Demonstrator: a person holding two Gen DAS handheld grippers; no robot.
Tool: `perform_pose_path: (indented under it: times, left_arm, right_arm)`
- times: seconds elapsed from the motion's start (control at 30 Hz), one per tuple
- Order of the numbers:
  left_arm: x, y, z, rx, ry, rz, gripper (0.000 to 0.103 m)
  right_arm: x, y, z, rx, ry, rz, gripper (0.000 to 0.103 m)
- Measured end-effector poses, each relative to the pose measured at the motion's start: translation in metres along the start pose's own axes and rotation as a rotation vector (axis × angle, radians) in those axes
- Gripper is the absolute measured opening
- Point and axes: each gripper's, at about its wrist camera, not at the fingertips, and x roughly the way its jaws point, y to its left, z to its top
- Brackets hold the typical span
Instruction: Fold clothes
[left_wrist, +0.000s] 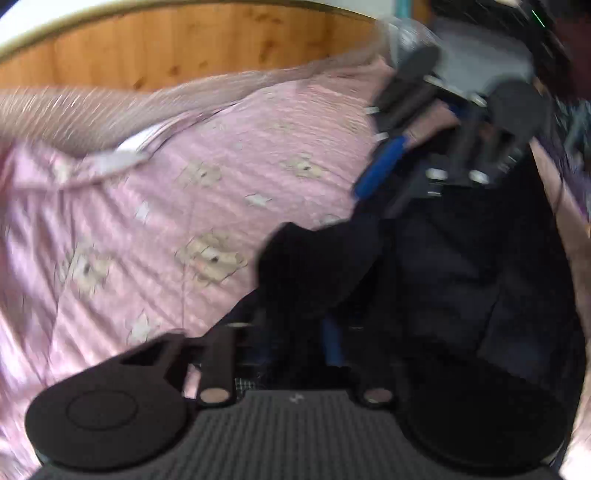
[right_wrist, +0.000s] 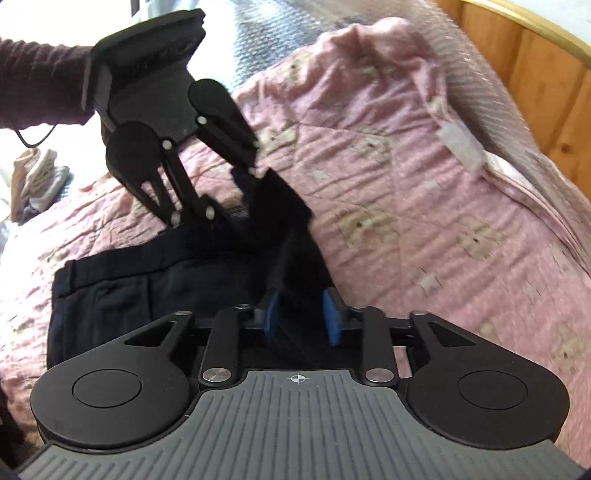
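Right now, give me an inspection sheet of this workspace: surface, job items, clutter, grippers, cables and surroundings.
Surface: pink quilted bedspread with a bear print, rumpled.
Job's things: dark navy garment lying on the bedspread, one part lifted.
Clutter: pale bundled cloth at the far edge.
Grippers: left gripper shut on the lifted part of the garment; right gripper open, blue pads either side of dark fabric.
Cables: thin black cable hanging under the maroon sleeve.
Surroundings: wooden headboard behind the bed.

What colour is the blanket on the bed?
The blanket is pink with small pale animal prints, clearest in the right wrist view.
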Motion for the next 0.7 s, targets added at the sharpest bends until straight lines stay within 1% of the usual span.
perform_pose_path:
  times: [0.03,0.13,0.17,0.2,0.23,0.27,0.3,0.33,0.37,0.4,0.43,0.47,0.5,0.53,0.57,0.6,0.63,0.67,0.7]
  left_arm:
    - [-0.004,0.012,-0.004,-0.08,0.002,-0.028,0.005]
    - [-0.009,0.052,-0.023,-0.358,0.02,-0.059,0.005]
    - [-0.007,0.062,-0.03,-0.439,0.03,-0.084,0.008]
    - [-0.004,0.072,-0.036,-0.517,0.037,-0.107,0.008]
    - [-0.001,0.081,-0.041,-0.581,0.042,-0.132,0.008]
    - [0.0,0.085,-0.044,-0.619,0.044,-0.149,0.008]
    - [0.001,0.088,-0.045,-0.646,0.05,-0.15,0.009]
    - [0.002,0.09,-0.046,-0.669,0.059,-0.146,0.011]
    - [0.002,0.09,-0.045,-0.686,0.071,-0.136,0.011]
    - [0.003,0.091,-0.043,-0.702,0.083,-0.121,0.012]
    - [0.001,0.091,-0.038,-0.714,0.093,-0.091,0.014]
    - [-0.005,0.089,-0.03,-0.71,0.089,-0.031,0.02]
    - [-0.014,0.086,-0.023,-0.699,0.074,0.061,0.024]
    - [-0.023,0.085,-0.019,-0.704,0.056,0.147,0.031]
    - [-0.036,0.084,-0.017,-0.719,0.019,0.187,0.032]
    - [-0.049,0.081,-0.016,-0.734,-0.04,0.177,0.032]
    - [-0.059,0.075,-0.013,-0.737,-0.096,0.142,0.032]
    - [-0.063,0.065,-0.009,-0.727,-0.13,0.106,0.036]
    - [-0.061,0.054,-0.005,-0.709,-0.145,0.075,0.039]
  right_arm:
    - [-0.009,-0.004,-0.012,0.035,-0.004,-0.037,0.049]
    - [-0.028,-0.025,-0.053,0.161,0.021,-0.151,0.049]
    - [-0.032,-0.034,-0.067,0.213,0.031,-0.185,0.047]
    - [-0.035,-0.043,-0.08,0.263,0.047,-0.227,0.043]
    - [-0.034,-0.051,-0.091,0.306,0.071,-0.268,0.036]
    - [-0.032,-0.058,-0.102,0.343,0.093,-0.289,0.033]
    - [-0.029,-0.062,-0.112,0.364,0.114,-0.287,0.031]
    - [-0.026,-0.065,-0.121,0.383,0.132,-0.286,0.03]
    - [-0.026,-0.065,-0.126,0.38,0.129,-0.293,0.03]
    - [-0.026,-0.064,-0.131,0.378,0.126,-0.301,0.029]
    - [-0.028,-0.064,-0.132,0.38,0.128,-0.324,0.031]
    - [-0.031,-0.063,-0.133,0.38,0.13,-0.349,0.031]
    - [-0.035,-0.062,-0.132,0.365,0.132,-0.396,0.032]
    - [-0.04,-0.06,-0.131,0.352,0.131,-0.441,0.032]
    - [-0.049,-0.055,-0.129,0.35,0.108,-0.467,0.032]
    - [-0.059,-0.051,-0.128,0.352,0.083,-0.489,0.032]
    - [-0.071,-0.044,-0.126,0.376,0.043,-0.476,0.032]
    - [-0.08,-0.037,-0.125,0.411,0.005,-0.45,0.032]
    - [-0.084,-0.03,-0.128,0.452,-0.023,-0.415,0.032]
